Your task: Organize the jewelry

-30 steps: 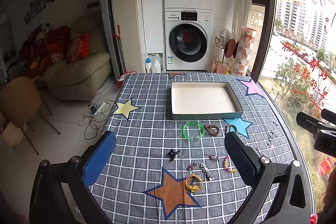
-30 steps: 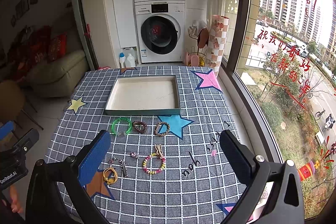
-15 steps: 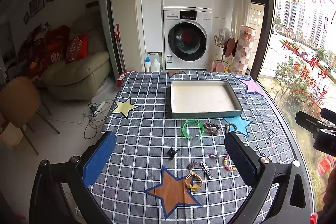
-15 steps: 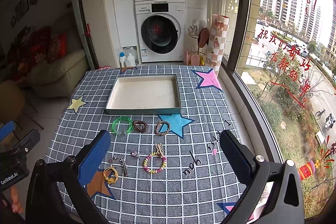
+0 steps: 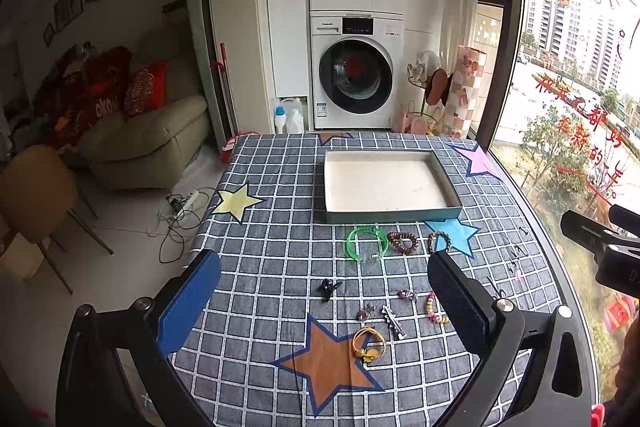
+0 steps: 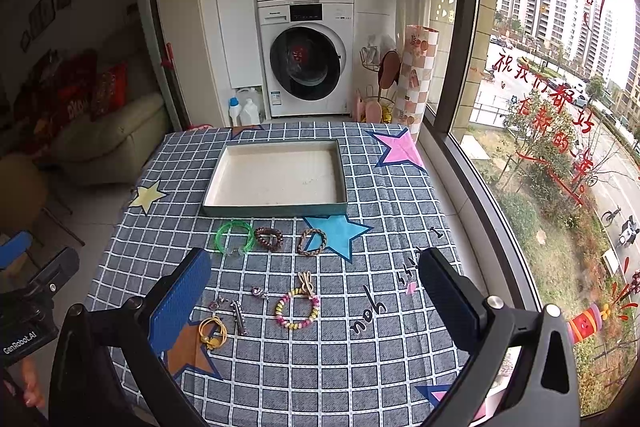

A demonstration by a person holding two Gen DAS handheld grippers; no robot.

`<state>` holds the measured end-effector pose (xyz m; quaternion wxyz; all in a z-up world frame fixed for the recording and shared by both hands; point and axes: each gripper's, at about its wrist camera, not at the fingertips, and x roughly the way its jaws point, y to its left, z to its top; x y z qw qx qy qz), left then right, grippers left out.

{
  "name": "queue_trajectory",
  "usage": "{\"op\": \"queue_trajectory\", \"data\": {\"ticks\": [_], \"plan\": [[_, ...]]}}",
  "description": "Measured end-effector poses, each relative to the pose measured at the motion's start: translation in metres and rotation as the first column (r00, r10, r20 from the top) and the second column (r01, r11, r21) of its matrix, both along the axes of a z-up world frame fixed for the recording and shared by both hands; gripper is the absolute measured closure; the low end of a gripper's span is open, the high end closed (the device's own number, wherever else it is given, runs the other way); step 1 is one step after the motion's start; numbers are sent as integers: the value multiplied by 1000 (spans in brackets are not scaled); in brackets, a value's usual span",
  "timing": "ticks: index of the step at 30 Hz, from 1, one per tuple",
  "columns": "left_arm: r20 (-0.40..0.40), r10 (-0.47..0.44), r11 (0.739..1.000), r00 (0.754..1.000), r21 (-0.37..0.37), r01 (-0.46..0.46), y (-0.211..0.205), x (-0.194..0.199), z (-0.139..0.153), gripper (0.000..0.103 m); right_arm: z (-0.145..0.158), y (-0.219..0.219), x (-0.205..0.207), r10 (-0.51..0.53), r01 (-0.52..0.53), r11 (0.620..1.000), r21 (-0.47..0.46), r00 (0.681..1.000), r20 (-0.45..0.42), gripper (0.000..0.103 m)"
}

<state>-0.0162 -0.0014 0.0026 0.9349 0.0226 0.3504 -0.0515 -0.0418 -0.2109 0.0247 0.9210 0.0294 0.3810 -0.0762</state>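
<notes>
An empty white tray with a grey rim (image 5: 390, 214) (image 6: 276, 209) sits at the middle of the checked tablecloth. In front of it lie a green bangle (image 5: 366, 242) (image 6: 235, 236), a brown bead bracelet (image 5: 402, 241) (image 6: 269, 238) and a braided bracelet (image 5: 439, 241) (image 6: 311, 241). Nearer lie a black clip (image 5: 329, 287), a silver hair clip (image 5: 393, 315) (image 6: 239, 316), a yellow hair tie (image 5: 368, 343) (image 6: 212, 331) and a pastel bead bracelet (image 6: 297, 308) (image 5: 432, 307). My left gripper (image 5: 320, 297) and right gripper (image 6: 316, 291) are both open and empty, held above the near part of the table.
The table ends at a window on the right and at a drop to the floor on the left. Stacked washing machines (image 5: 356, 67) stand beyond the far edge. A sofa (image 5: 140, 139) and a chair (image 5: 36, 195) stand on the left. Small dark earrings (image 6: 408, 273) lie near the right edge.
Both grippers have stayed open and almost still. The left wrist view has drifted slightly, with the table objects a little higher in it.
</notes>
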Motion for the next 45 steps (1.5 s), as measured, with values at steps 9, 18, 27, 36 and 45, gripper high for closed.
{"op": "queue_trajectory", "data": {"ticks": [9, 18, 27, 36, 45], "plan": [[-43, -5, 1000, 999, 7, 6, 2, 7, -9, 0, -7, 1, 3, -11, 11, 1000, 15, 1000, -22, 0], [-124, 0, 1000, 992, 13, 1, 10, 21, -28, 0, -21, -2, 7, -25, 28, 999, 43, 997, -73, 0], [-285, -2, 999, 959, 31, 11, 17, 53, -83, 0, -66, -18, 22, -45, 69, 993, 100, 974, -222, 0], [-396, -15, 997, 918, 62, 43, 9, 91, -152, 0, -140, -32, 54, -44, 108, 985, 136, 912, -408, 0], [-416, -26, 996, 909, 70, 61, 1, 134, -196, 0, -198, -37, 99, -7, 116, 973, 198, 877, -481, 0]]}}
